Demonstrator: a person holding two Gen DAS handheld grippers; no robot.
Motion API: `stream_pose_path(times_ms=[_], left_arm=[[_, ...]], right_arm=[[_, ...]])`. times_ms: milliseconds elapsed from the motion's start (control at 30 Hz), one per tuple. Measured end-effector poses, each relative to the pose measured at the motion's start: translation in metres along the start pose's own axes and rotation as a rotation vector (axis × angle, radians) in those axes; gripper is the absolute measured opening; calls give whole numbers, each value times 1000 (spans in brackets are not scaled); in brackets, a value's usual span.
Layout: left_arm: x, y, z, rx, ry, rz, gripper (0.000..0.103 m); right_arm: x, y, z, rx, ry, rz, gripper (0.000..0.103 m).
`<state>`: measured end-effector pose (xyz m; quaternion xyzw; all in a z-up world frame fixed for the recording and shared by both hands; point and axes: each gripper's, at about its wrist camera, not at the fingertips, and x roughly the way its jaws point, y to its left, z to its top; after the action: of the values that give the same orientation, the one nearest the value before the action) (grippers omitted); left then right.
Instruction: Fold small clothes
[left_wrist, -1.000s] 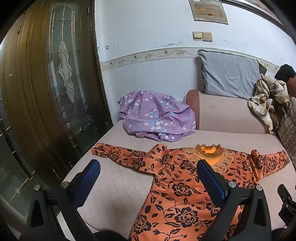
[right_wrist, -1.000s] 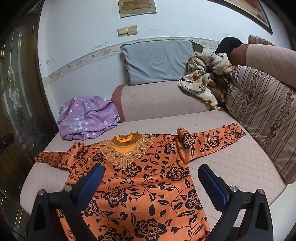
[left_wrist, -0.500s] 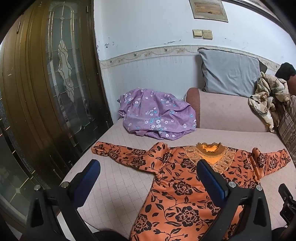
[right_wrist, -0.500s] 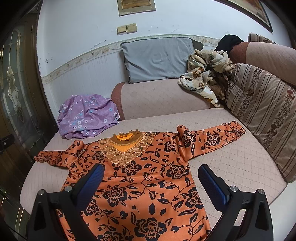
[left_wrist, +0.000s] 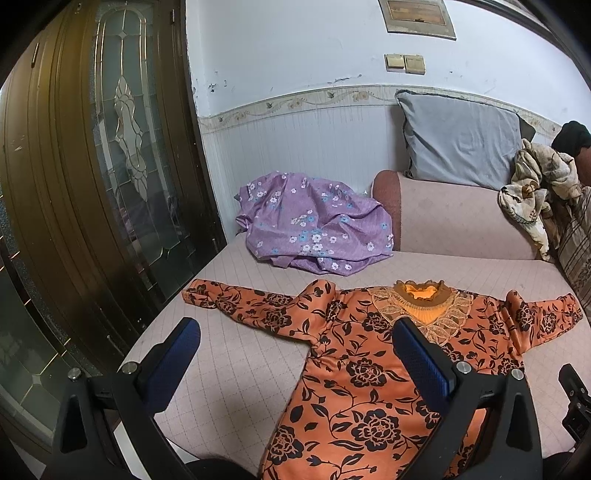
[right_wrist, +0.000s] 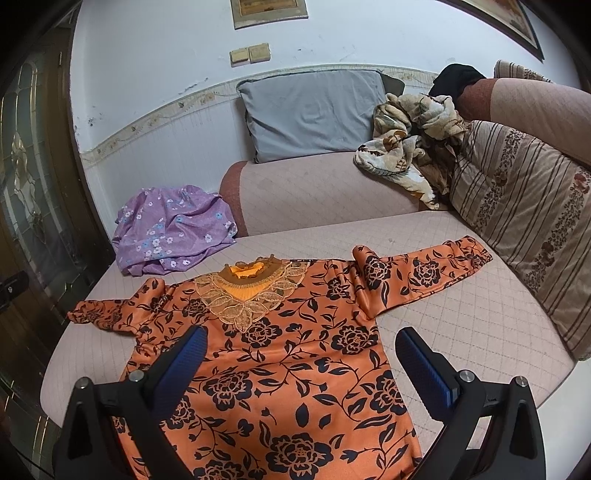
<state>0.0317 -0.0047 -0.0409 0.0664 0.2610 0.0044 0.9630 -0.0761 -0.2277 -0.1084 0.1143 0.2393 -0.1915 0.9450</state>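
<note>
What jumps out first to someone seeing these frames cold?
The orange floral top spread flat on the pink couch seat, both sleeves out, lace collar toward the backrest. Behind its left sleeve, a crumpled purple floral garment sits in the corner by the dark wooden door. Both the left gripper and right gripper hover open over the top, blue fingers holding nothing.

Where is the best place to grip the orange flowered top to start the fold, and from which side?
Probably the cuff of the left sleeve, approached from the door side by the open left gripper. The orange flowered top lies flat with both sleeves spread out, so the cuff is a free end that folds across the body.
</note>
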Motion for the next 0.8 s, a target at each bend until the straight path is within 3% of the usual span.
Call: stream_pose_path(times_ms=[200, 433, 800], left_arm=[[8, -1, -2, 7, 15, 7, 103], [21, -7, -2, 19, 27, 14, 103], [47, -20, 3, 47, 50, 54, 103]], right_arm=[[9, -2, 0, -7, -4, -13, 103], [22, -4, 2, -23, 81, -39, 103], [60, -4, 29, 4, 36, -19, 103]])
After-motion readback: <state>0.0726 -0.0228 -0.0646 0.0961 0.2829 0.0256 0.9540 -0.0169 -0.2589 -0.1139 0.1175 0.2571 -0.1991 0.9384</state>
